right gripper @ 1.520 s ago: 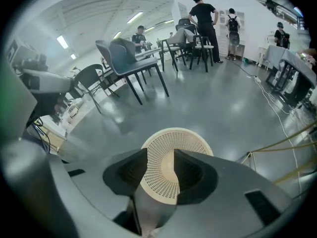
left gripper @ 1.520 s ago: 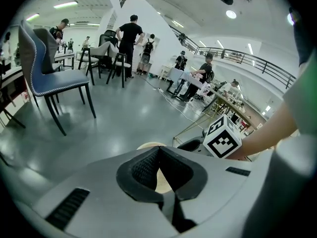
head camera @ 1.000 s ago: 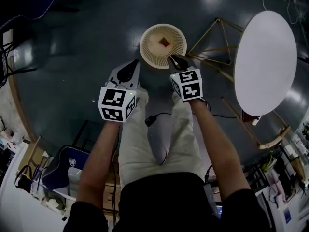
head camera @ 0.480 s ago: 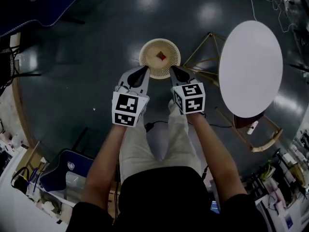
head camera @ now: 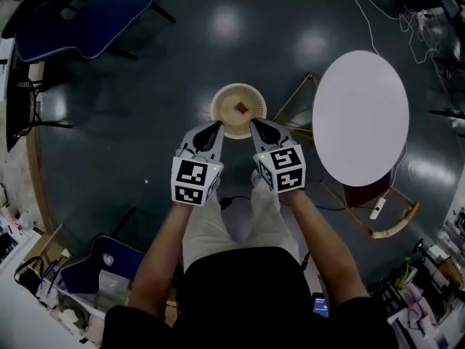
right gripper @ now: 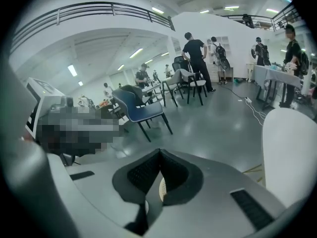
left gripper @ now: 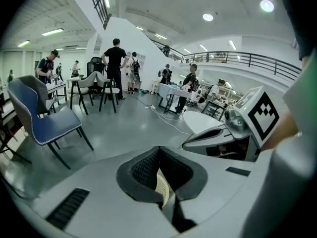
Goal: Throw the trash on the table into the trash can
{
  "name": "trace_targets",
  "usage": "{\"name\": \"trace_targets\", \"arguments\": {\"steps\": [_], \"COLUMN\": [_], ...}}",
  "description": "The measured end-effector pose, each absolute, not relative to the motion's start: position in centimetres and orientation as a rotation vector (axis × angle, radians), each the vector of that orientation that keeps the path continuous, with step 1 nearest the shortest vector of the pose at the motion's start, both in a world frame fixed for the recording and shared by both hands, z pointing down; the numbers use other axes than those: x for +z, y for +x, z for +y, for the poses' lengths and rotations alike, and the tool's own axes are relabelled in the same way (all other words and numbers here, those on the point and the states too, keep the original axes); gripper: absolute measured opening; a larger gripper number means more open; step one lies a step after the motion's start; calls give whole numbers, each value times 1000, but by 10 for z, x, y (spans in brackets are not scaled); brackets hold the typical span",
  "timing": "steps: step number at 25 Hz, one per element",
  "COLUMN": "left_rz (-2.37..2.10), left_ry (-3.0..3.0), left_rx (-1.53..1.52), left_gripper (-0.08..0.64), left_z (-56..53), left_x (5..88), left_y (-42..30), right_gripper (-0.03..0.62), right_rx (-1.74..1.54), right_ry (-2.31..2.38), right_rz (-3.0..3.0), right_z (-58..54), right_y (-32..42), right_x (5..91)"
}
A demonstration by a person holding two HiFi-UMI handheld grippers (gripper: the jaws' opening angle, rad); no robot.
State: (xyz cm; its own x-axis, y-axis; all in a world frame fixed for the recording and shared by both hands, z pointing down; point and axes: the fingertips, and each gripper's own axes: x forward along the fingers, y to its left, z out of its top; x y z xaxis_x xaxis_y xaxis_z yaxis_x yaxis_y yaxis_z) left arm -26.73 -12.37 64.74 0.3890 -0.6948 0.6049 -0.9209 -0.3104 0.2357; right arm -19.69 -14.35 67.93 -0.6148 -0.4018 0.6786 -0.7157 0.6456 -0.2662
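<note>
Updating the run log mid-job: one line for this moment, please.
left tongs: shut, empty | right tongs: shut, empty | trash can: red scrap inside

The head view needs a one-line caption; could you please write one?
Left gripper and right gripper, jaws shut, hover at the trash can holding a red scrap, beside the white table.

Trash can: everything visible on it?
The trash can is round, cream, with a perforated plastic-looking wall and open top. It stands upright on the dark floor, left of the white round table. A reddish scrap lies on its bottom. The left gripper and right gripper overlap its near rim; contact cannot be told.
</note>
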Motion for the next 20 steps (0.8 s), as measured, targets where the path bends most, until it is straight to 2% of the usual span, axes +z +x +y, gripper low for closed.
{"name": "trace_targets", "arguments": {"steps": [20], "left_rz": [-1476], "left_ry": [2164], "left_rx": [407], "left_gripper": [12], "left_z": [-135], "left_x": [490], "left_y": [-184], "right_gripper": [18], "right_rx": [562], "right_ry": [811], "right_rz": [-2517], "right_z": [-163], "right_y": [-140], "right_x": [503]}}
